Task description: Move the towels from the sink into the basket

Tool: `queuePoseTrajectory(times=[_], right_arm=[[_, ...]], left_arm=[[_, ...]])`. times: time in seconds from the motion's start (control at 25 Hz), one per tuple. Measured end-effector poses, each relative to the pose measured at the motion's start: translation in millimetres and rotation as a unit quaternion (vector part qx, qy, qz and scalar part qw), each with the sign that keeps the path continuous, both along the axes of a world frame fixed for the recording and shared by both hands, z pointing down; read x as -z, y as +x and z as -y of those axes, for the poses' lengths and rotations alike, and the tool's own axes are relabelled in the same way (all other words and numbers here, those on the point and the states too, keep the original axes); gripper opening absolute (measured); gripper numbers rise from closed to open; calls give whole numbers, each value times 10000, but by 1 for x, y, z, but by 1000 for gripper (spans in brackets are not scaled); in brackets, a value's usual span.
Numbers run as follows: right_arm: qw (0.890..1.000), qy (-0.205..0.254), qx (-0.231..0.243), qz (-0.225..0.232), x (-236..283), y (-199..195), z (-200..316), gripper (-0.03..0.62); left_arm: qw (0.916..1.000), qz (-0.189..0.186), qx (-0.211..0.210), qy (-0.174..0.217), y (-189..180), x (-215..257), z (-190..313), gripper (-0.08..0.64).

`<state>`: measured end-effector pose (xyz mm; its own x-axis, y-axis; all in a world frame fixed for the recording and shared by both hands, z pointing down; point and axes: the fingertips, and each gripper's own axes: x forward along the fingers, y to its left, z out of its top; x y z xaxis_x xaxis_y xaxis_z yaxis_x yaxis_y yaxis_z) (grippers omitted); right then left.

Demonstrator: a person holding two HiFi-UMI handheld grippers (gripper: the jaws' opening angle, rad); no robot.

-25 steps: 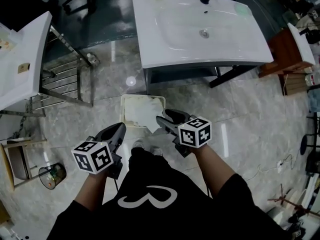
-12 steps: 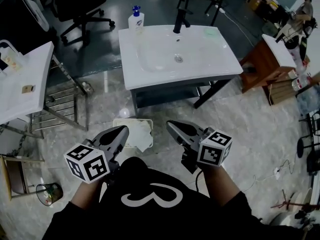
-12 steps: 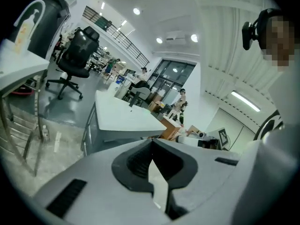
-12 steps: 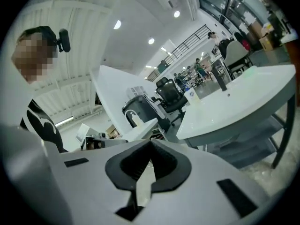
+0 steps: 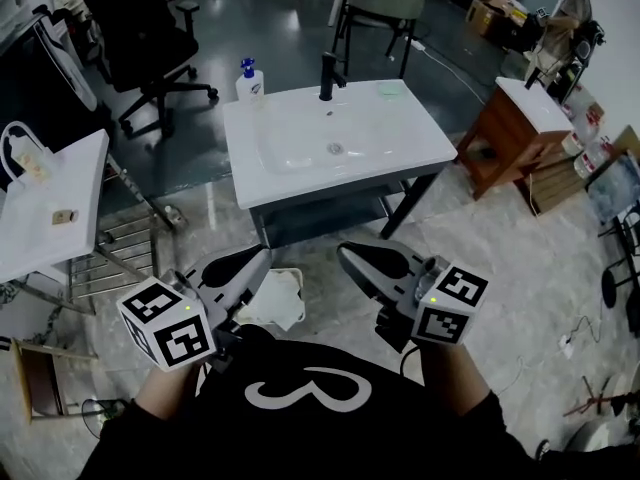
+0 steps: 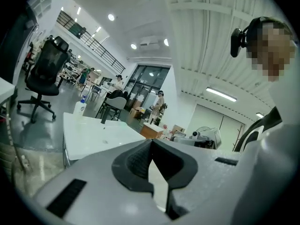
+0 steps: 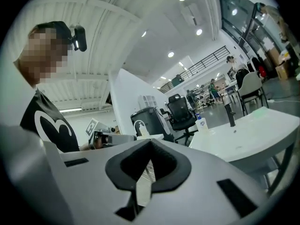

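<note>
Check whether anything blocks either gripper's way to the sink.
Nothing visible does. Left gripper and right gripper, shut and empty, hang in front of the sink. Its basin looks empty; a towel already lies in the basket.

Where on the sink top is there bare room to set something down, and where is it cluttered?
Bare: the sink top right of the basin and along its front edge; the basin is empty. Crowded: the back edge, with the soap bottle at the left corner, the faucet in the middle and a pale green item right of it.
</note>
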<state>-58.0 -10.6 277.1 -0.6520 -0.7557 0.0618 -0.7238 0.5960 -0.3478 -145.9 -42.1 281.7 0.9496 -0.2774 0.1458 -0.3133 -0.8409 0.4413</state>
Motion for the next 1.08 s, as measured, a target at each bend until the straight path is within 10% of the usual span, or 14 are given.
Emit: queuePoseTrajectory(times=[1.08], right_arm=[[9988,198,-29,-456,-3,23,14,3]], left_arm=[[9989,210,-260,332,44,0,14,6]])
